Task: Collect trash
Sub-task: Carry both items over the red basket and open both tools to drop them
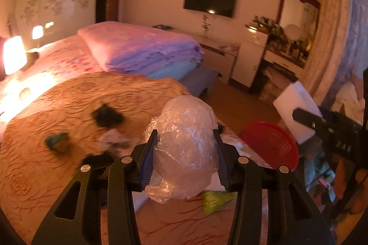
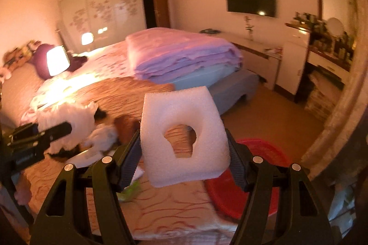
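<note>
we see the left gripper clamped on a crumpled clear plastic bag, one finger pressed into each side of it, the bag bulging above and below the fingers. it is held in the air above the orange patterned bedspread. relative to that bag, a blurred dark object and a small blue-green item lie on the bedspread to the left, a green scrap lies just below and right of it, and some white paper shows right behind it. the red basket sits to the bag's right, off the edge of the bedspread.

the right gripper grips a white foam block with a keyhole-shaped hole cut through its middle; its fingers press against the block's left and right edges. the block is also lifted clear of the bedspread. taking the foam block as our mark, the red basket lies below and right of it, partly hidden behind the right finger. a green scrap shows below and left, and a blurred pile of white and dark litter lies further left on the bedspread. the left gripper pokes in at the far left with its bag looking white. behind the block, folded pink quilts are stacked on the bed.
</note>
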`<state>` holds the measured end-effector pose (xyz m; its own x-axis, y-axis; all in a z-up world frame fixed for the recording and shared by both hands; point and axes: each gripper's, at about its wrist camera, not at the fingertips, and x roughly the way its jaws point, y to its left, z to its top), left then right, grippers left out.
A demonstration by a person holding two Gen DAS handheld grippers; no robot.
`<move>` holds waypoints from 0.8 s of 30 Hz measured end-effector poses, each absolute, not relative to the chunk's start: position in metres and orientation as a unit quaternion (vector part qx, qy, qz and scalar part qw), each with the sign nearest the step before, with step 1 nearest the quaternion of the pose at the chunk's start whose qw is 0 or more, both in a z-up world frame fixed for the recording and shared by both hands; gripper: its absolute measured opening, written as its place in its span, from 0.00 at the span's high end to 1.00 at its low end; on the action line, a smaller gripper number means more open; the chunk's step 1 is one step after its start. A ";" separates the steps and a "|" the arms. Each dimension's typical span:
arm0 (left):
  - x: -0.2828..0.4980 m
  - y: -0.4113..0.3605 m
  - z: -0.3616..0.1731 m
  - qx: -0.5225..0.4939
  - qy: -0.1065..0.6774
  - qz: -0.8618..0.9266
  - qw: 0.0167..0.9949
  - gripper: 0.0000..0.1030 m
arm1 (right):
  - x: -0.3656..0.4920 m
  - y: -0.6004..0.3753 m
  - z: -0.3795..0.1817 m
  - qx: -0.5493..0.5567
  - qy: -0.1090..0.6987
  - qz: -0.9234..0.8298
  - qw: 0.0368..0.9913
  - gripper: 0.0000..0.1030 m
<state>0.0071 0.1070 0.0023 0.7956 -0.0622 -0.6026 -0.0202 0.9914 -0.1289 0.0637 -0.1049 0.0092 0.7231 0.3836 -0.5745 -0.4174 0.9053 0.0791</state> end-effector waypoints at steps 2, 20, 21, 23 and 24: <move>0.017 0.092 0.001 -0.059 0.325 -0.028 0.943 0.58 | 0.069 -0.120 0.009 -0.024 0.303 0.198 0.932 0.37; 0.097 -0.027 -0.033 0.008 0.391 -0.149 0.908 0.58 | 0.113 -0.213 -0.035 0.012 0.349 0.098 0.932 0.37; 0.101 -0.034 -0.036 0.016 0.395 -0.153 0.906 0.58 | 0.114 -0.217 -0.040 0.016 0.355 0.094 0.930 0.37; 0.109 -0.047 -0.043 0.027 0.405 -0.161 0.900 0.57 | 0.117 -0.223 -0.049 0.023 0.365 0.090 0.926 0.37; 0.113 -0.052 -0.047 0.030 0.411 -0.165 0.896 0.57 | 0.119 -0.225 -0.053 0.026 0.371 0.087 0.924 0.37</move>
<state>0.1128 -0.0517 -0.0467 0.6082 -0.2712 -0.7460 0.3208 0.9436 -0.0815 0.1193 -0.2253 -0.0529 0.7100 0.1802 -0.6808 -0.1421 0.9835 0.1121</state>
